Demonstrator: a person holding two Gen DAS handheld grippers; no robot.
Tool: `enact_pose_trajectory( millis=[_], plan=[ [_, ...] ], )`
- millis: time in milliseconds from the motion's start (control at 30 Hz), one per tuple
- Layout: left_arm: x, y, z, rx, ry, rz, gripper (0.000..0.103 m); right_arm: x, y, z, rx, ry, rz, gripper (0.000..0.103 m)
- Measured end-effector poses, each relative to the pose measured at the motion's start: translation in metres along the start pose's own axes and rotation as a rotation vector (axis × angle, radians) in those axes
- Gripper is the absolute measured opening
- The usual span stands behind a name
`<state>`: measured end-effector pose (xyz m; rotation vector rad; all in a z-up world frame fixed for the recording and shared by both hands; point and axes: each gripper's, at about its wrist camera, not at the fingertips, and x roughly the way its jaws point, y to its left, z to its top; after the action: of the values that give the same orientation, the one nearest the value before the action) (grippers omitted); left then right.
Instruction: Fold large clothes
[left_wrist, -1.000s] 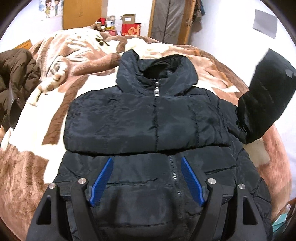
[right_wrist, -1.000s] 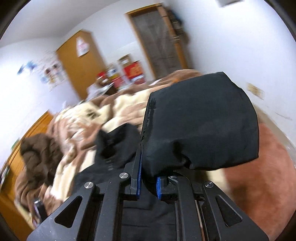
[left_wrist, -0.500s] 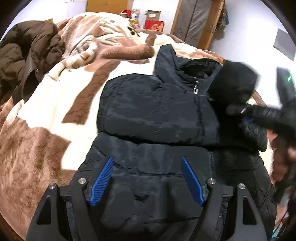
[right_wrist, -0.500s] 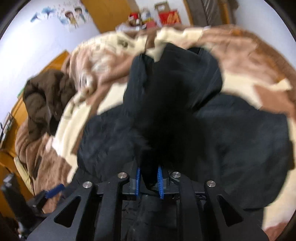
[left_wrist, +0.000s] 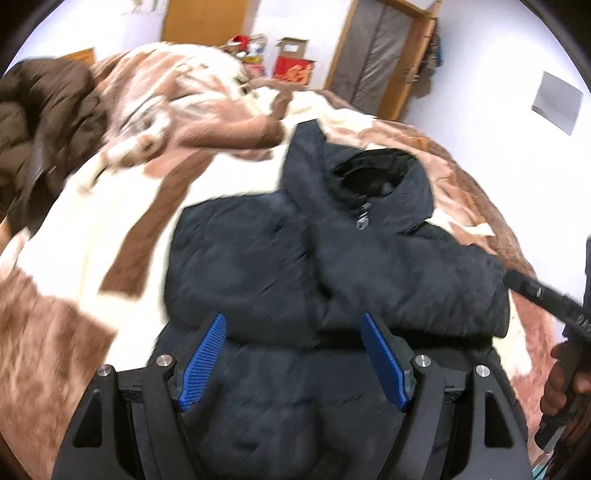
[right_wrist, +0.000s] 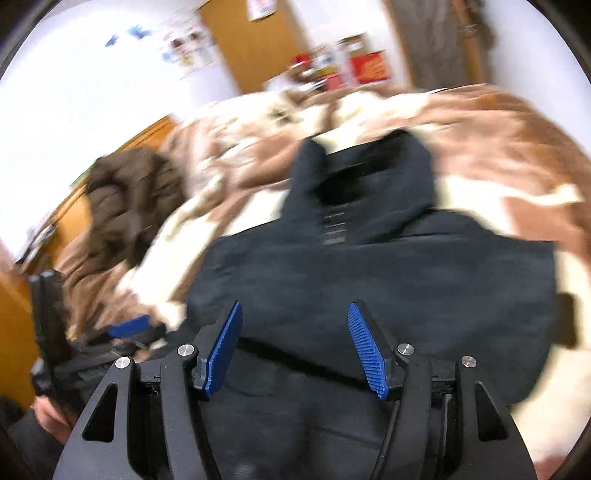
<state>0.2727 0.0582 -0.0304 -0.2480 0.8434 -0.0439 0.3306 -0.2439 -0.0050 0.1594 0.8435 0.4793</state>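
While our right gripper (right_wrist: 293, 345) is opening, nothing between its pads, and our left gripper (left_wrist: 293, 362) hangs released, the black jacket (left_wrist: 332, 266) lies on the blanket (left_wrist: 110, 221), both sleeves across its chest, collar at twelve o'clock; we should next take the hem evenly. Blur hides seams, and the hem is cut off at six o'clock

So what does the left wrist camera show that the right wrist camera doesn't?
Only the left wrist view shows the left gripper with its jaws apart and nothing between them, a grey panel on the white wall, and the hand holding the other gripper.

Only the right wrist view shows the right gripper, jaws opening and empty, and the cartoon stickers on the wall.

Both show the black jacket with both sleeves folded across its chest, the brown and cream blanket, the brown coat and the red box.
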Motion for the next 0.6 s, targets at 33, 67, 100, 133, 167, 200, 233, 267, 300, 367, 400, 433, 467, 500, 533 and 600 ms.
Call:
enact_pose_trajectory(
  millis=[33,67,100,133,167,200,233,267,300,367,400,433,467,500,533,600],
  plan=[
    [0.006,-0.007,0.007,0.015,-0.003,-0.016,0.077,-0.004,-0.023,0.001,0.037,-0.004,-0.061,0.060],
    [0.013,-0.016,0.014,0.032,-0.010,-0.039,0.077,-0.006,-0.037,0.000,0.061,-0.005,-0.096,0.057],
    [0.023,-0.025,0.020,0.053,-0.019,-0.063,0.077,-0.008,-0.059,-0.002,0.097,-0.009,-0.151,0.047],
    [0.032,-0.032,0.025,0.070,-0.024,-0.071,0.076,-0.009,-0.078,-0.003,0.127,-0.007,-0.195,0.043],
    [0.043,-0.037,0.029,0.088,-0.026,-0.062,0.066,-0.008,-0.093,-0.004,0.151,-0.003,-0.220,0.041],
    [0.057,-0.040,0.032,0.108,-0.022,-0.037,0.059,-0.006,-0.102,-0.005,0.161,-0.001,-0.231,0.041],
    [0.076,-0.040,0.032,0.115,0.009,-0.002,0.049,0.001,-0.110,-0.005,0.163,0.008,-0.242,0.040],
    [0.095,-0.037,0.029,0.109,0.054,0.021,0.046,0.006,-0.114,-0.002,0.161,0.018,-0.248,0.039],
    [0.113,-0.031,0.024,0.096,0.094,0.031,0.046,0.017,-0.117,-0.002,0.154,0.037,-0.253,0.039],
    [0.134,-0.022,0.012,0.079,0.120,0.022,0.047,0.043,-0.123,-0.007,0.126,0.096,-0.267,0.039],
    [0.138,-0.024,0.009,0.092,0.114,0.027,0.047,0.061,-0.124,-0.011,0.102,0.138,-0.283,0.039],
    [0.140,-0.026,0.006,0.101,0.106,0.036,0.047,0.075,-0.124,-0.017,0.081,0.166,-0.302,0.039],
    [0.142,-0.029,0.005,0.108,0.104,0.047,0.047,0.083,-0.124,-0.022,0.069,0.169,-0.313,0.038],
    [0.143,-0.031,0.004,0.118,0.101,0.058,0.047,0.087,-0.124,-0.024,0.061,0.166,-0.322,0.038],
    [0.145,-0.033,0.004,0.122,0.101,0.063,0.047,0.090,-0.124,-0.025,0.057,0.165,-0.329,0.038],
    [0.142,-0.034,0.006,0.125,0.107,0.066,0.047,0.086,-0.125,-0.025,0.062,0.171,-0.332,0.037]
  ],
)
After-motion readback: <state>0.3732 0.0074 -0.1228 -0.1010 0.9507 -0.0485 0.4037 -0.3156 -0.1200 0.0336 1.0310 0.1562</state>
